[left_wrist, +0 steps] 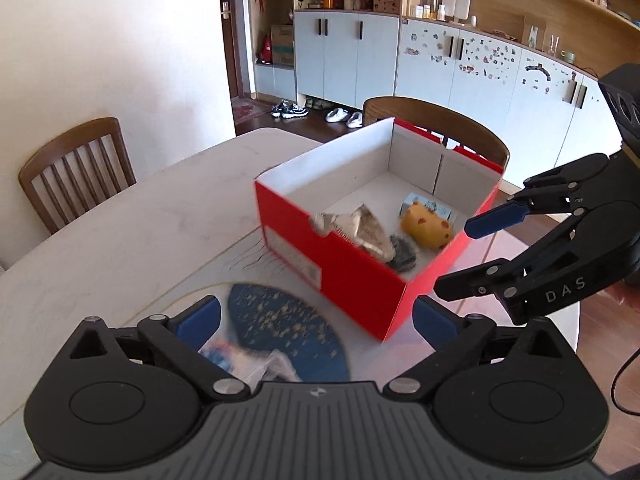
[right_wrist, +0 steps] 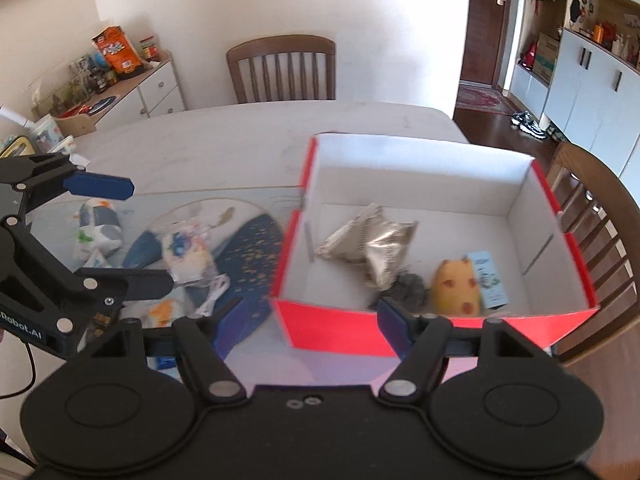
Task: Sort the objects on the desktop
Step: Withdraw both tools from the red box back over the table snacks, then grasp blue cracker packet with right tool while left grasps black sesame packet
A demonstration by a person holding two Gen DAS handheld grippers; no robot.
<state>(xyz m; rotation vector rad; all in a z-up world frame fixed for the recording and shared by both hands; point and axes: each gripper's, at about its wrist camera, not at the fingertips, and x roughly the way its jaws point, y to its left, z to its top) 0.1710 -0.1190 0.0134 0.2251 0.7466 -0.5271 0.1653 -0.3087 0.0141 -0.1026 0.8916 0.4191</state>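
Red box (left_wrist: 352, 280) mid-frame on pale table (left_wrist: 120, 232), holding silver pouch (left_wrist: 368, 232), yellow toy (left_wrist: 426, 230). Left gripper (left_wrist: 316, 320) spread wide, bottom; right gripper (left_wrist: 460, 256) parted, right edge.

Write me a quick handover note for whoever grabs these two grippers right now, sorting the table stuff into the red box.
Left gripper: open, empty, over the blue mat.
Right gripper: open, empty, at the near wall of the red box.
Done: in the box lie a silver foil packet, a dark grey ball, a yellow plush toy and a small blue carton.
Left: several white printed packets lie on the mat beside the box, including one farther out. Pick these up next.
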